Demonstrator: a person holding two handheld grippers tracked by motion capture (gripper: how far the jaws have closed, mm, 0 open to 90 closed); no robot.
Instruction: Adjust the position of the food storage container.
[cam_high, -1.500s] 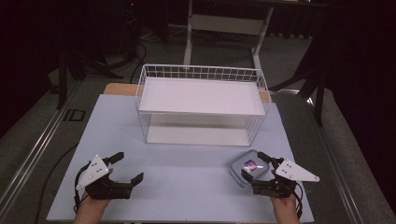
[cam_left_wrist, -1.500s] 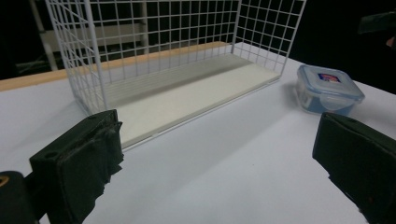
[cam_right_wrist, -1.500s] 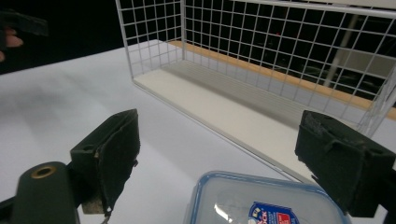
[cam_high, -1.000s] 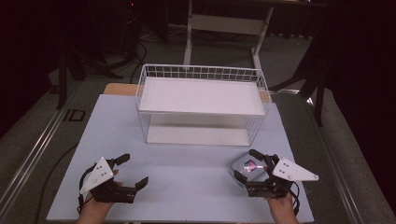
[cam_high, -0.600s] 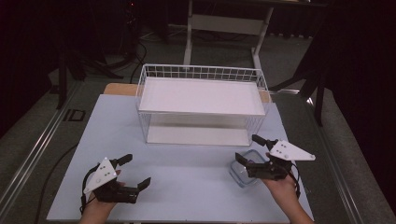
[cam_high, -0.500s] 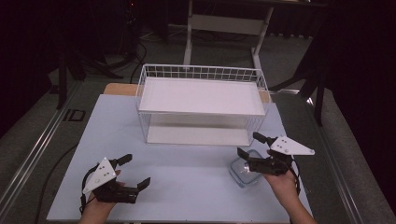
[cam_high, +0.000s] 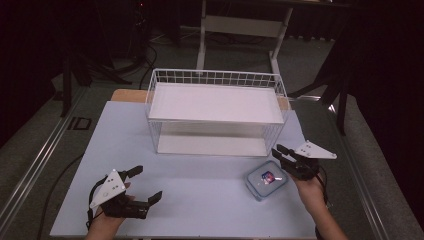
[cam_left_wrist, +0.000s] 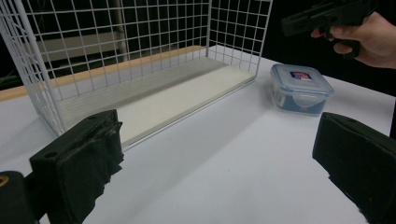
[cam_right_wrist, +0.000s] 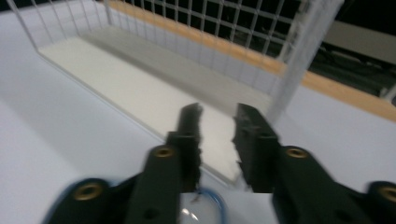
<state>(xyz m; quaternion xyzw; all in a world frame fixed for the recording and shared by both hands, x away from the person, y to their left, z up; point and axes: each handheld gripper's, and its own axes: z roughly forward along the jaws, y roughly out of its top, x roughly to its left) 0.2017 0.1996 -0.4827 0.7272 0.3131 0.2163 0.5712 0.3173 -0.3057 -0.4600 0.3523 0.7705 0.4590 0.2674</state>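
A small clear food container with a blue-rimmed lid (cam_high: 266, 181) sits on the white table, in front of the right end of a white wire basket (cam_high: 215, 76). My right gripper (cam_high: 279, 156) hovers just above and to the right of that container, jaws drawn nearly together with nothing between them. In the right gripper view it (cam_right_wrist: 217, 112) points at the basket's corner (cam_right_wrist: 299, 46), the container's lid (cam_right_wrist: 201, 211) blurred below. My left gripper (cam_high: 149, 182) rests low at the near left, open wide and empty. In the left gripper view it (cam_left_wrist: 219, 154) faces the basket (cam_left_wrist: 140, 46) and the container (cam_left_wrist: 301, 88).
The basket stands at the table's middle back with a white board as its floor (cam_high: 210, 144). A wooden strip (cam_high: 127, 95) runs behind it. Dark floor, cables and a stand's legs (cam_high: 240, 25) lie beyond the table (cam_high: 200, 175).
My right gripper, earlier low and open around the container, has risen off it, shifted right and narrowed its jaws. The container stays put. My left gripper has drifted slightly nearer and rightward.
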